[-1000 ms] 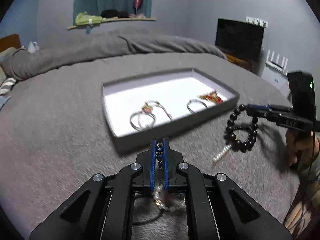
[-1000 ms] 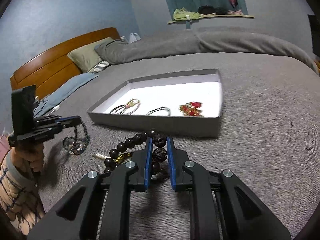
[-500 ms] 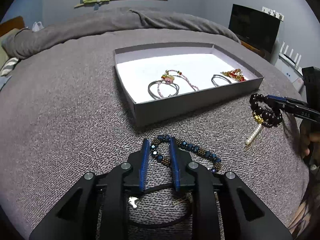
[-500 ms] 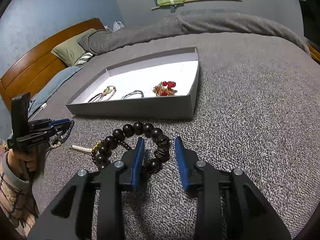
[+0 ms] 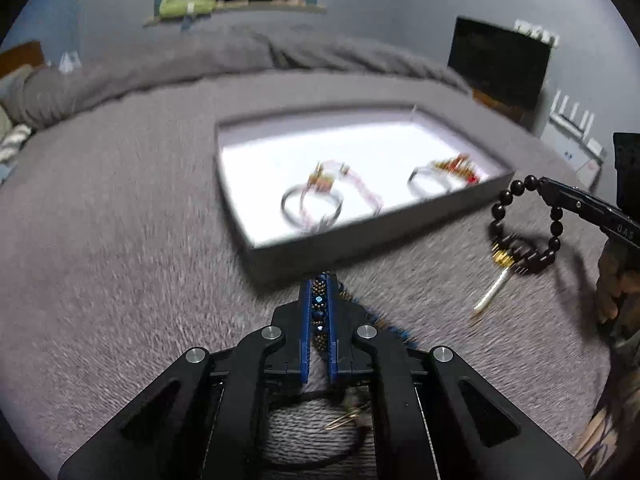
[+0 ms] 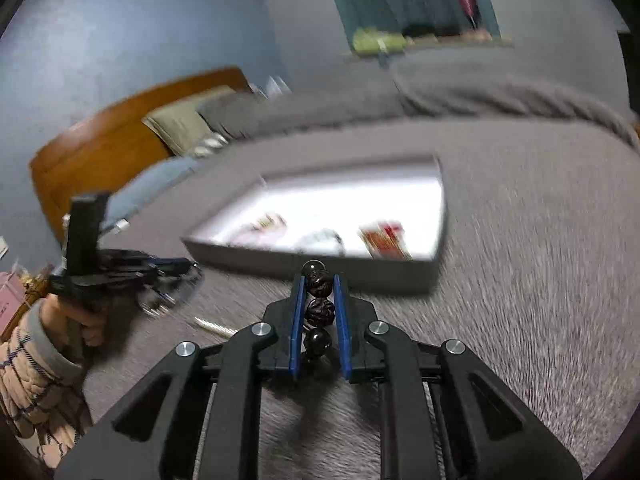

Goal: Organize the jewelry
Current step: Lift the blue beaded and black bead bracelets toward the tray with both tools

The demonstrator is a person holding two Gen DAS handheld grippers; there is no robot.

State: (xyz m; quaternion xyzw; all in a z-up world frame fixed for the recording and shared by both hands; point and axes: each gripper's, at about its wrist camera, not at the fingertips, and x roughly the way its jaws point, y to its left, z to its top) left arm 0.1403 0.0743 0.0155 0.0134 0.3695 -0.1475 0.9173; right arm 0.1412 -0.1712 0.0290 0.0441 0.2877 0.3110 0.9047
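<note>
A grey tray [image 5: 372,240] with a white floor lies on the grey bedspread and holds several bracelets [image 5: 312,204]. It also shows in the right wrist view [image 6: 304,258]. My left gripper [image 5: 319,286] is shut on a blue and bronze beaded bracelet [image 5: 319,308], just before the tray's near wall. My right gripper [image 6: 317,280] is shut on a dark wooden bead bracelet [image 6: 318,310], which hangs from it in the left wrist view [image 5: 524,232], lifted off the bed right of the tray. Both views are motion-blurred.
A thin black loop and a gold clip [image 5: 344,420] lie on the bedspread under my left gripper. A wooden headboard [image 6: 100,144] and pillows are at the left. A dark screen [image 5: 500,68] stands at the far right.
Both grippers were open around their bracelets half a second ago. Now each has shut on its bracelet and lifted it off the bedspread, towards the tray.
</note>
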